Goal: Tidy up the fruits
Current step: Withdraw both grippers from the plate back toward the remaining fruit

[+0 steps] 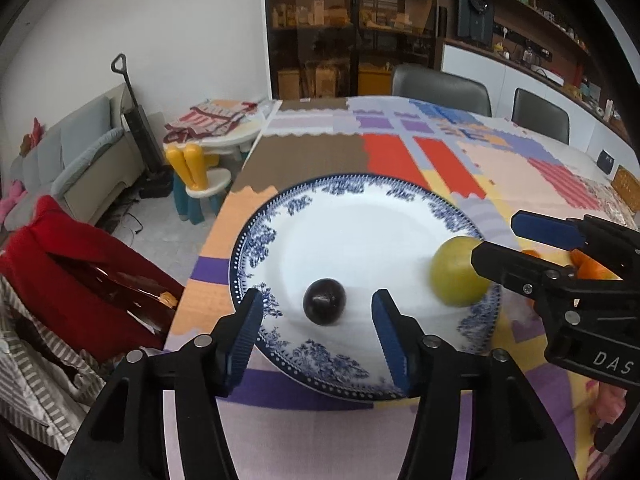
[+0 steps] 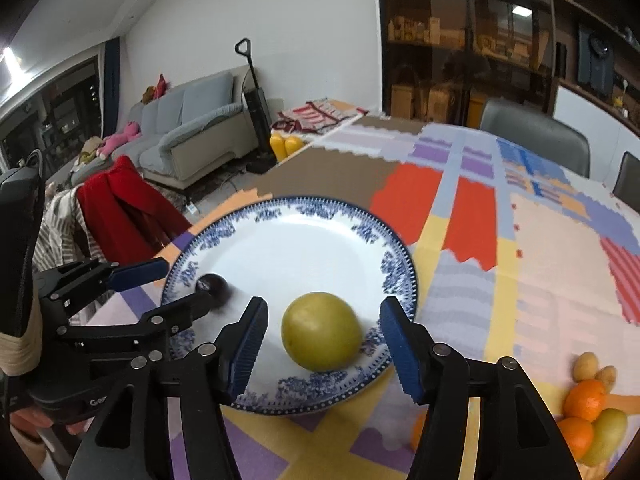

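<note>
Placement onto the plate [image 1: 256,248] appears to be the step in hand, judged from how the fruit lies. In the left wrist view, the left gripper [image 1: 318,316] stands spread, its blue pads on either side of the dark plum [image 1: 324,301] without touching it; the plum rests on the white centre of the plate. The green fruit [image 1: 456,272] lies near the plate's right rim, and the right gripper [image 1: 500,240] enters from the right, its near finger overlapping that fruit; contact cannot be confirmed here. In the right wrist view, the right gripper [image 2: 324,340] is likewise spread, with a gap showing on each side of the green fruit [image 2: 322,332], which sits on the plate [image 2: 320,208] near its front rim. The left gripper [image 2: 176,288] is at the left, beside the plum [image 2: 216,286]. A cluster of remaining fruit [image 2: 592,412] lies on the tablecloth [image 2: 560,280], well apart at lower right. The next move likely calls for backing both grippers clear of the plate, then reaching for that cluster.
</note>
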`<action>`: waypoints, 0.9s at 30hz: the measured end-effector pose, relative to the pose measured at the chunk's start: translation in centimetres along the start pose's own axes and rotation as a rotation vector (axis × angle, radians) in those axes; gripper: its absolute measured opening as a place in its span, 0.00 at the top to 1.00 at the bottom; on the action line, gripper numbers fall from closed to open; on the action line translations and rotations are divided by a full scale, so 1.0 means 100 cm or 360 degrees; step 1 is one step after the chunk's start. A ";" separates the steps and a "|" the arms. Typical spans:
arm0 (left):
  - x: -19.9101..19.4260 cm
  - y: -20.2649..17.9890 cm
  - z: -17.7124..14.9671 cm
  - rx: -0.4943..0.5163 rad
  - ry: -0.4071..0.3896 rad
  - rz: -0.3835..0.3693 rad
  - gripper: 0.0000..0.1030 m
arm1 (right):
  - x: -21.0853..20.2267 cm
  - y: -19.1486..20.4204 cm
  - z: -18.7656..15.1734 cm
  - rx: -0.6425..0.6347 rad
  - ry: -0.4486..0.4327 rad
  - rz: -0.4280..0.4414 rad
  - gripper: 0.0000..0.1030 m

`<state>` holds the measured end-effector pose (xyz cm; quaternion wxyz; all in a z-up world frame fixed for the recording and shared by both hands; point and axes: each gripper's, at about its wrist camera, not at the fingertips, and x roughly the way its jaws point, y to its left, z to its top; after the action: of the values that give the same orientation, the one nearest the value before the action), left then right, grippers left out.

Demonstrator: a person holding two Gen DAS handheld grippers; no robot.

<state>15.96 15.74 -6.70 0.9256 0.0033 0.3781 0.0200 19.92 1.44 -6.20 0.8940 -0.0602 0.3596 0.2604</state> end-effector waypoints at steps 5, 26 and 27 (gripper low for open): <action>-0.032 -0.013 0.000 0.0011 -0.0083 -0.0024 0.41 | -0.034 -0.001 -0.002 0.0024 -0.0078 -0.0010 0.42; -0.122 -0.106 0.000 0.0147 -0.0389 -0.0184 0.23 | -0.164 -0.050 -0.042 0.0191 -0.0305 -0.0188 0.28; -0.122 -0.111 0.000 0.0159 -0.0398 -0.0195 0.23 | -0.168 -0.053 -0.044 0.0194 -0.0314 -0.0206 0.28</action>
<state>7.59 4.18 1.59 0.9636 0.0288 0.2598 -0.0558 9.77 -11.48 1.52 0.9420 -0.0029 0.2804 0.1846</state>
